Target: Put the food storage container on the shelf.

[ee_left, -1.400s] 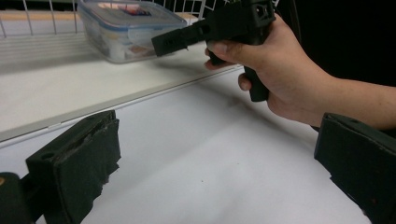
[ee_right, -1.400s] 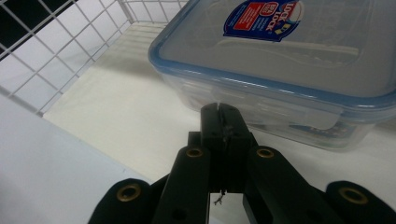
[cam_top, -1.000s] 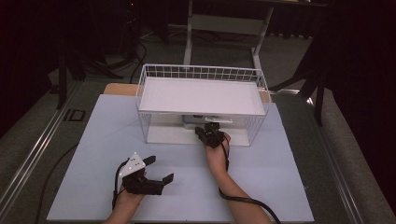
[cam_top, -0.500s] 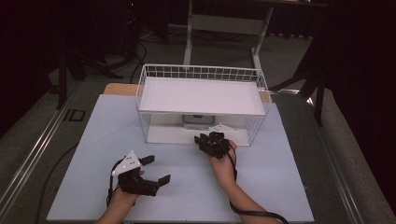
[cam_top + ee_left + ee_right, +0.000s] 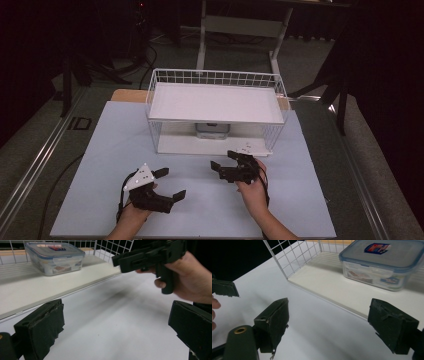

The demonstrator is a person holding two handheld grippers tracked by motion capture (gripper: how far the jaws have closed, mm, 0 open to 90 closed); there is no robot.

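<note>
A clear lidded plastic container (image 5: 212, 130) stands on the lower white board (image 5: 177, 145) of a white wire rack (image 5: 216, 77), under the rack's top shelf. My right gripper (image 5: 223, 160) is open on the white table, just in front of the rack and apart from it. In the right gripper view its jaws (image 5: 332, 323) stand wide with nothing between them, and the container (image 5: 382, 262) lies ahead to the right. My left gripper (image 5: 171, 183) is open too, nearer the front edge. From the left gripper view (image 5: 116, 327), the container (image 5: 55, 257) is far left.
The white tabletop (image 5: 100, 165) spreads around both hands. The right hand and its gripper (image 5: 150, 255) cross the top right of the left gripper view. Dark floor, cables and a stand's legs (image 5: 277, 55) lie behind the rack.
My right gripper has drawn back from the rack's lower opening toward the person. The container stays where it was. The left gripper has barely shifted.
</note>
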